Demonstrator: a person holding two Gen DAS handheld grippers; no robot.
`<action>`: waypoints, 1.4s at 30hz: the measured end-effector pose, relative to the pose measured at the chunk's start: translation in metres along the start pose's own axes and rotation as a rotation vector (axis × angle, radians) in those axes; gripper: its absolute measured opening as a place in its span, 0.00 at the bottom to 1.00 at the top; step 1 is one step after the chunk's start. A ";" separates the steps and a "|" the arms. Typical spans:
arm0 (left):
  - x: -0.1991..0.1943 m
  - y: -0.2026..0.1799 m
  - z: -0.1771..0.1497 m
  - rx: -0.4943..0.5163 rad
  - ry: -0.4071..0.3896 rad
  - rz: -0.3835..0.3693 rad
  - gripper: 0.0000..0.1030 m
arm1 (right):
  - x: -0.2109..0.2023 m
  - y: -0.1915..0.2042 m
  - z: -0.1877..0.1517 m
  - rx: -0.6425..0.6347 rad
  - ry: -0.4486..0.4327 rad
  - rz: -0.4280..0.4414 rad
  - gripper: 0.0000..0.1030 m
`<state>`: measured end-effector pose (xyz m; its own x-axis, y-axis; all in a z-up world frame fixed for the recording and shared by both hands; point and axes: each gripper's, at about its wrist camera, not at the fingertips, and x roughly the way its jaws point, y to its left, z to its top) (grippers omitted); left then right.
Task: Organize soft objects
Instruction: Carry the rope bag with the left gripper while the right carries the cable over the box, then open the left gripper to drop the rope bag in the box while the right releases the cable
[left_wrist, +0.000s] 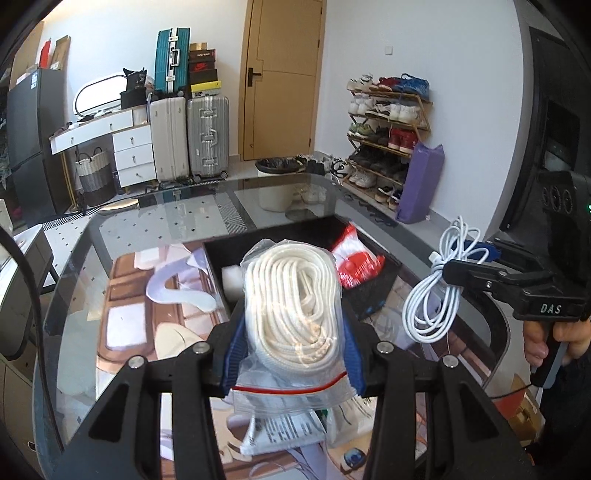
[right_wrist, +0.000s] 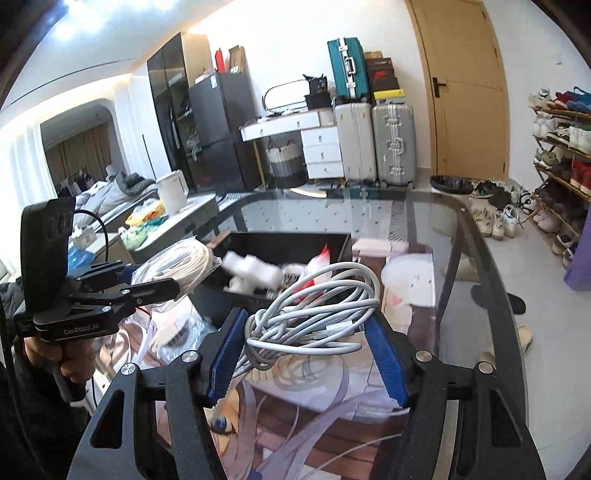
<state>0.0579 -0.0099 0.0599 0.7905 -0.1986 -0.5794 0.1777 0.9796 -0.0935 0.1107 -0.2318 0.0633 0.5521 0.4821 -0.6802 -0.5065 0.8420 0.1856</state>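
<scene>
- A bagged rope (left_wrist: 295, 314) is clamped in the left gripper (left_wrist: 291, 354), carried toward the black bin (left_wrist: 373, 291).
- A white cable (right_wrist: 314, 314) is gripped by the right gripper (right_wrist: 306, 350); lowering into the bin is judged next.

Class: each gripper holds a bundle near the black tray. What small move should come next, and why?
Probably carry the left gripper forward and lower its bagged white rope into the black tray. The rope is clamped just short of the tray, which already holds a red-and-white item, while the right gripper holds the white cable off to the side.
</scene>
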 end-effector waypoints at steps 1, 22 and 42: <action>0.000 0.001 0.003 -0.003 -0.006 0.003 0.43 | 0.000 0.001 0.003 0.000 -0.006 -0.003 0.64; 0.048 0.025 0.029 -0.010 0.013 0.042 0.43 | 0.061 0.016 0.049 0.027 -0.004 -0.083 0.64; 0.069 0.040 0.038 -0.020 0.037 0.030 0.43 | 0.132 0.036 0.042 -0.071 0.106 -0.064 0.69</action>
<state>0.1421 0.0144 0.0468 0.7730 -0.1686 -0.6116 0.1422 0.9856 -0.0921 0.1936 -0.1279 0.0095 0.5140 0.3967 -0.7606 -0.5205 0.8490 0.0911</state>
